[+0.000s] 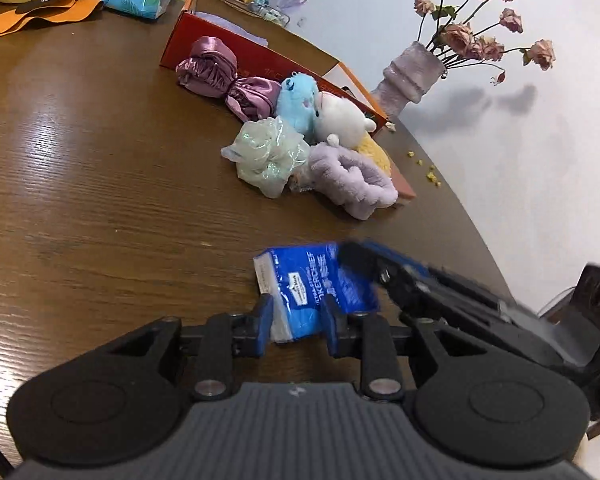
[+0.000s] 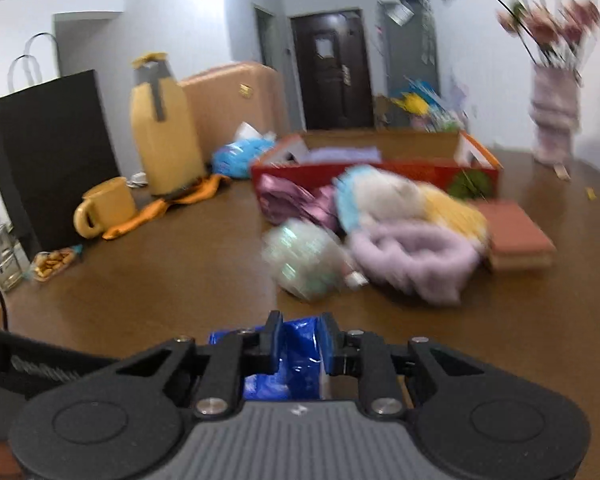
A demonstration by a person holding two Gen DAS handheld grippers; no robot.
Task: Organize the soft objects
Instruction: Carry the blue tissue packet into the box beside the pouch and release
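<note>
Low in both frames, the left tool (image 1: 296, 316) and right tool (image 2: 300, 344) each clench the blue tissue pack (image 1: 320, 284) over the desk (image 1: 100, 200).

White walls (image 2: 180, 12); dark door (image 2: 334, 76)

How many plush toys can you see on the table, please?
2 clearly: a blue plush toy beside the purple satin bundle, and a white plush toy against its right side, before the red box. More may be hidden in the pile.
</note>
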